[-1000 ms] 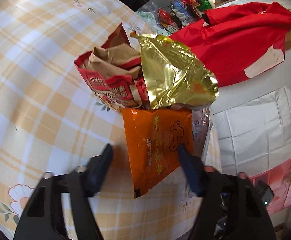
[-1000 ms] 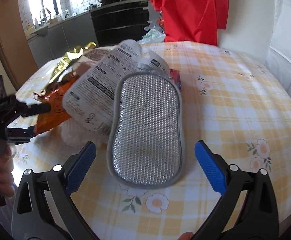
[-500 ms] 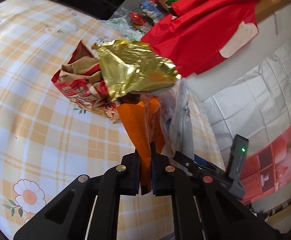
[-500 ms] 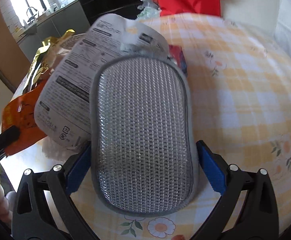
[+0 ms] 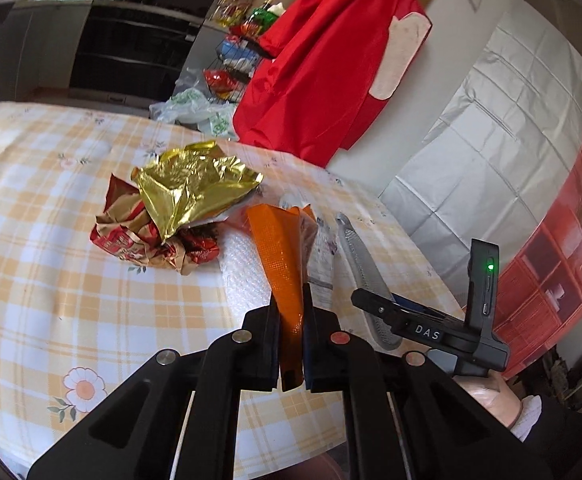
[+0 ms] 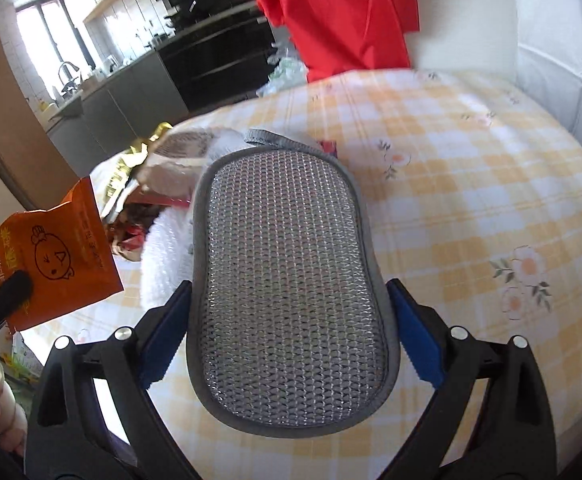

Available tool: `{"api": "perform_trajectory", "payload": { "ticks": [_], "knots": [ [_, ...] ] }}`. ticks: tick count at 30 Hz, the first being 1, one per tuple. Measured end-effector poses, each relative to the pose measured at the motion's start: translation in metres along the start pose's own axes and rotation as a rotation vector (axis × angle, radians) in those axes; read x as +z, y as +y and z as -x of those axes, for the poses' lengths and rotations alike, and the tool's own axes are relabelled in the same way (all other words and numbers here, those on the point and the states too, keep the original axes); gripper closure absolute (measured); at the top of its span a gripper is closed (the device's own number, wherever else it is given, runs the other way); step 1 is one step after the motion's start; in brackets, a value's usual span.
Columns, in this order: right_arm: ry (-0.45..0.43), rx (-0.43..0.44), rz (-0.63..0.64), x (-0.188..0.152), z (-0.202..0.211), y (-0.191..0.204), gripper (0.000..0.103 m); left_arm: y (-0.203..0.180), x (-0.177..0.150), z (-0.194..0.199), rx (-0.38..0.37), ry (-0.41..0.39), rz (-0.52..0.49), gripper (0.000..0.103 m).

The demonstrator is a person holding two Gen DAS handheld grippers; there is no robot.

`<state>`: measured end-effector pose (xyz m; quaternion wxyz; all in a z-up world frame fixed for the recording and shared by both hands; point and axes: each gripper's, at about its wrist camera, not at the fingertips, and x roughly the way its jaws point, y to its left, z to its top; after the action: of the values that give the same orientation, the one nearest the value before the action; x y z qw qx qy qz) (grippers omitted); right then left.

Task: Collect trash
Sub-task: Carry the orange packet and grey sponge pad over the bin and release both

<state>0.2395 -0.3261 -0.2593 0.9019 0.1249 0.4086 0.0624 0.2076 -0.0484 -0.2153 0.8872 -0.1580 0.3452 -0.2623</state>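
1. Where the two fingers of the left gripper [image 5: 291, 344] meet, they are clamped on the lower end of an orange packet [image 5: 281, 256]; the packet stands up from the pinch, clear of the table [image 5: 51, 280], and shows in the right wrist view [image 6: 57, 258] as a flat printed pouch hanging off the table's edge.
2. The right gripper [image 6: 287, 332] has its blue pads against the two long edges of a grey mesh scrubber [image 6: 291, 292]. The pads touch both sides and the scrubber sits lifted and tilted between them, so it appears gripped across its width.
3. Just beyond the orange packet lies the rest of the pile: a crumpled gold foil wrapper [image 5: 195, 188] resting on top of a crushed red and brown paper bag [image 5: 139, 240], with a white bubbled sheet [image 5: 243, 268] beside them and a printed white wrapper [image 5: 323, 264] standing between the packet and the scrubber.
4. Handling, judged from appearance: the packet is thin film, very light and limp, and probably slick, so a pinch on a flat end, well in from the edge, suits it best. The scrubber looks soft and springy, and a hold across its middle should keep it from folding.
5. The foil wrapper is likely to crinkle and hold no shape; a raised fold near its upper edge offers the easiest bite. The paper bag looks stiffer, and its torn rim gives a firm place to grasp.
6. Behind the table hangs a red garment [image 5: 331, 60].
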Motion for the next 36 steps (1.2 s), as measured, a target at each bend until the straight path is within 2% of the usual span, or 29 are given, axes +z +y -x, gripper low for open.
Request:
{"api": "perform_trajectory", "payload": {
  "ticks": [7, 13, 21, 29, 36],
  "knots": [
    [-0.058, 0.047, -0.001, -0.010, 0.040, 0.015, 0.011, -0.013, -0.001, 0.035, 0.024, -0.050, -0.027, 0.095],
    [-0.119, 0.081, 0.056, -0.022, 0.077, 0.039, 0.011, -0.021, -0.005, 0.072, 0.058, -0.094, -0.054, 0.095],
    [-0.198, 0.126, 0.130, -0.047, 0.130, 0.066, 0.011, -0.022, -0.019, 0.117, 0.107, -0.132, -0.036, 0.095],
    [-0.214, 0.184, 0.177, -0.088, 0.174, 0.077, 0.011, -0.022, -0.042, 0.156, 0.128, -0.147, -0.010, 0.094],
    [-0.223, 0.234, 0.203, -0.105, 0.202, 0.077, 0.011, -0.031, -0.059, 0.181, 0.132, -0.168, -0.006, 0.094]
  ]
}}
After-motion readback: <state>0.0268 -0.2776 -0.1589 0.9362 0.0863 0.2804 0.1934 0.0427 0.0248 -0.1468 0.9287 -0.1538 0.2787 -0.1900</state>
